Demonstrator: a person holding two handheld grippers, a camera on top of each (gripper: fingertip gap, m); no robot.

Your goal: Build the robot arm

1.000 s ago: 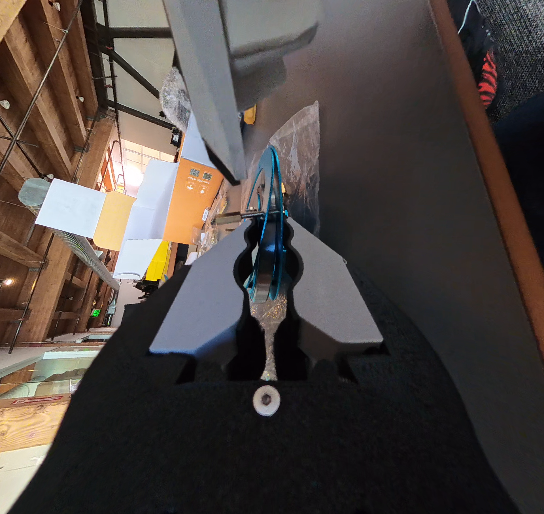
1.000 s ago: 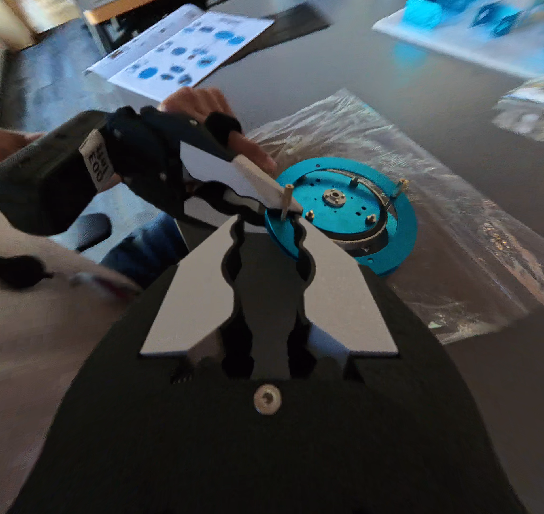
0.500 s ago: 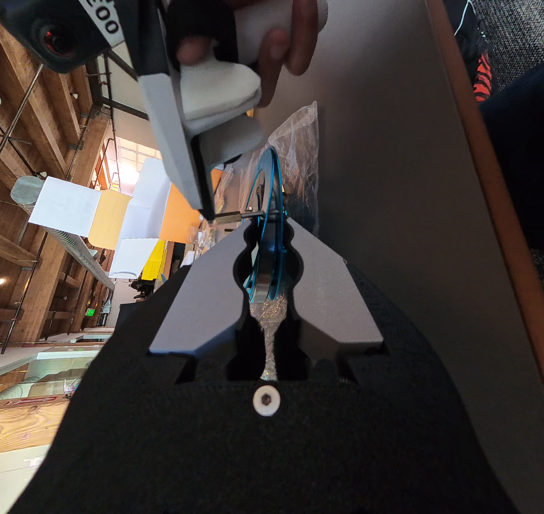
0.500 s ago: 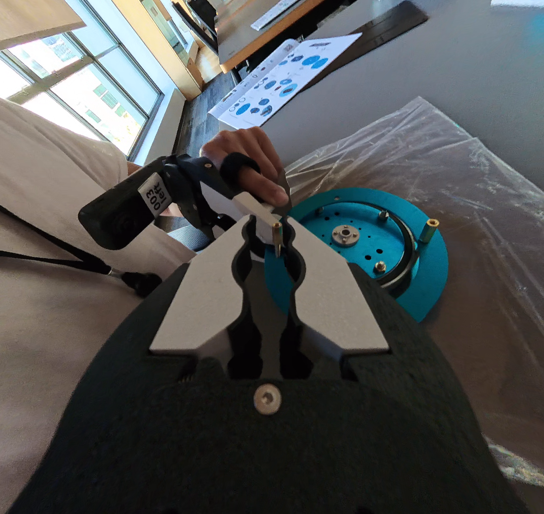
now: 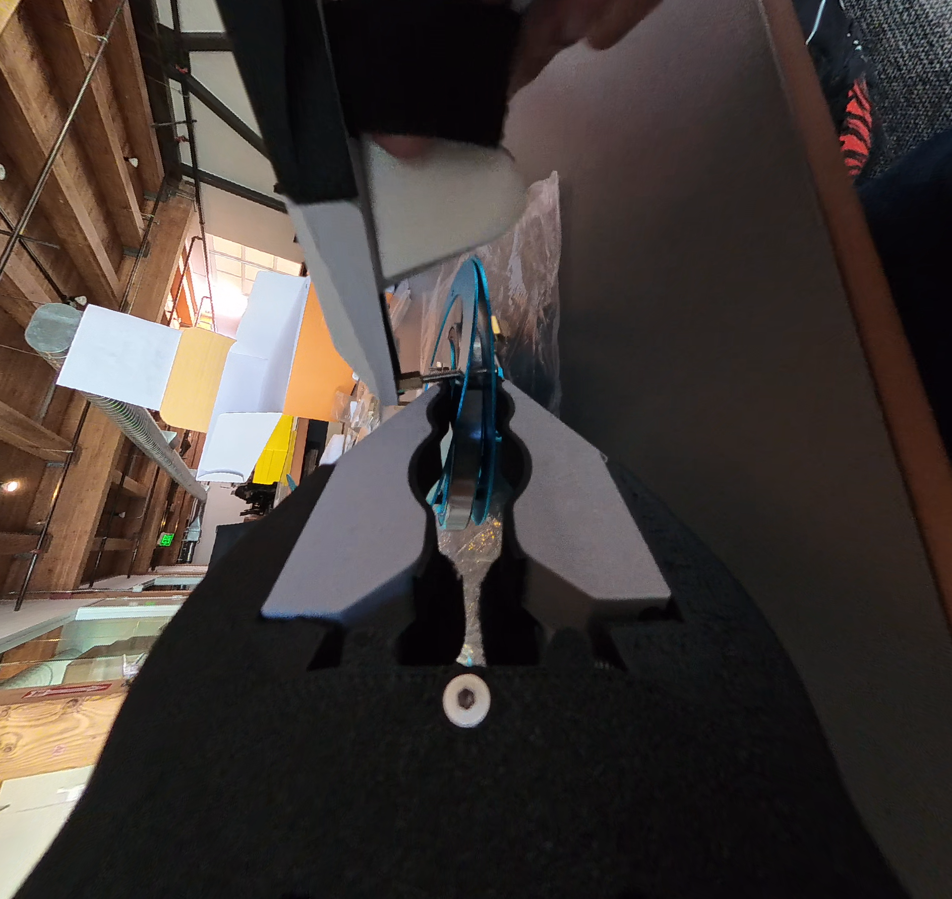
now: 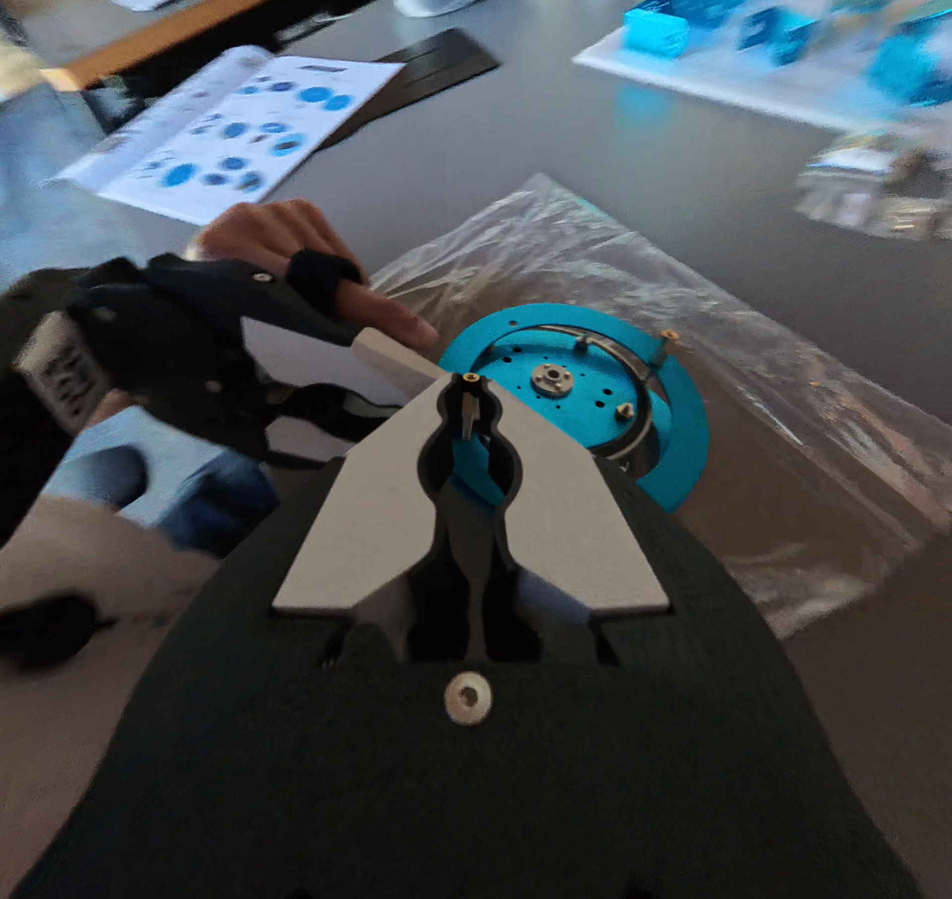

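Note:
A blue metal disc (image 6: 515,339) with a silver ring and centre hub lies on a clear plastic bag (image 6: 669,282) on the grey table. My left gripper (image 5: 469,395) is shut on the disc's near edge, which shows edge-on (image 5: 466,308). It also shows in the right wrist view (image 6: 391,354), held by a hand. My right gripper (image 6: 468,380) is shut on a brass standoff (image 6: 470,408) that stands on the disc's rim. In the left wrist view its finger (image 5: 360,308) reaches down to that standoff (image 5: 417,377). Two more standoffs (image 6: 664,344) stand on the disc.
A printed sheet (image 6: 232,127) and a black strip (image 6: 427,71) lie at the back left. A white tray (image 6: 721,76) with blue parts stands at the back right, with a clear bag of small parts (image 6: 876,189) below it. The table's wooden edge (image 5: 850,308) runs along the right. Only a small space, under 4 cm, lies between the two pairs of fingers.
My right gripper has swung over the disc's edge and closed on the brass standoff. The left gripper keeps its hold on the disc and has not moved.

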